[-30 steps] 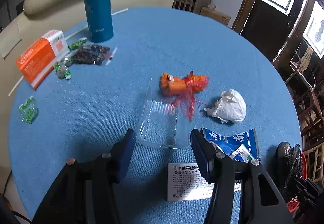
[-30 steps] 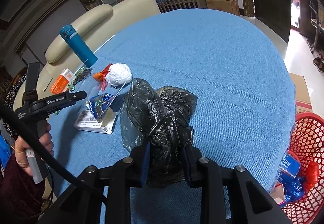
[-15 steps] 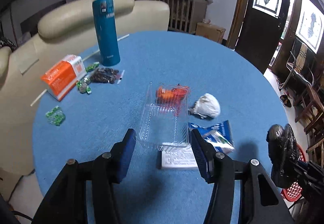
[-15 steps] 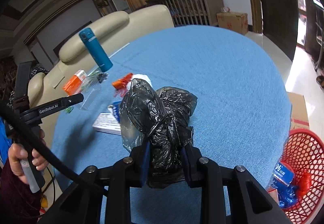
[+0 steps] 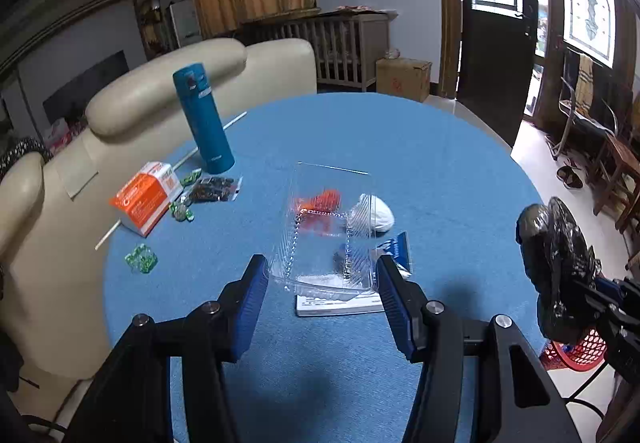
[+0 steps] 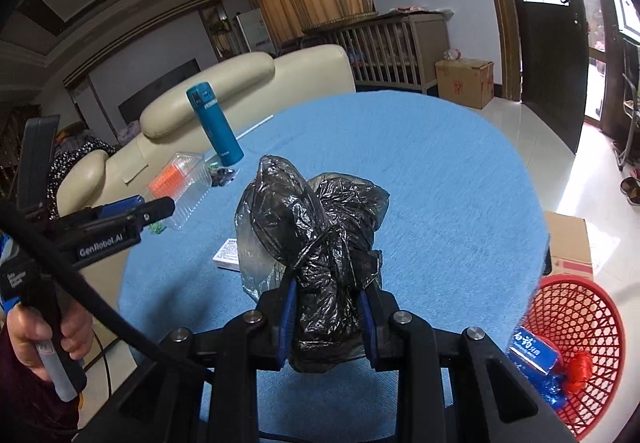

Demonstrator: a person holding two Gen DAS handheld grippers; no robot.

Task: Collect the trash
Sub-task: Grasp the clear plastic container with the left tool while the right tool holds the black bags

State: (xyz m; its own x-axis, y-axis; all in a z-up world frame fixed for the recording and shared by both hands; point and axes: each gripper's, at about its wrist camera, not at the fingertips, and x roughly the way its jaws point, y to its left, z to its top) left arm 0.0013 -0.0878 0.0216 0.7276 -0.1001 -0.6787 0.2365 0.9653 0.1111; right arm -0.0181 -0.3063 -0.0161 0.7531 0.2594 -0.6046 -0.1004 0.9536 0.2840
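Observation:
My left gripper (image 5: 322, 285) is shut on a clear plastic clamshell tray (image 5: 328, 231) and holds it raised above the blue round table (image 5: 420, 163); the tray also shows in the right wrist view (image 6: 188, 187). My right gripper (image 6: 328, 313) is shut on a crumpled black plastic bag (image 6: 320, 227), held above the table's near edge. The bag also shows at the right of the left wrist view (image 5: 556, 267). On the table lie an orange-red wrapper (image 5: 320, 203), a white paper wad (image 5: 374, 213), a blue-white wrapper (image 5: 398, 247) and a white leaflet (image 5: 340, 303).
A red mesh bin (image 6: 576, 347) with trash stands on the floor right of the table. A teal flask (image 5: 204, 119), an orange box (image 5: 146, 197), green candies (image 5: 140, 259) and a dark packet (image 5: 214, 189) sit at the table's left. A cream sofa (image 5: 160, 91) is behind.
Both grippers have risen and pulled back from the table. The left one has lifted the clear tray off the surface. The black bag stays clamped in the right one.

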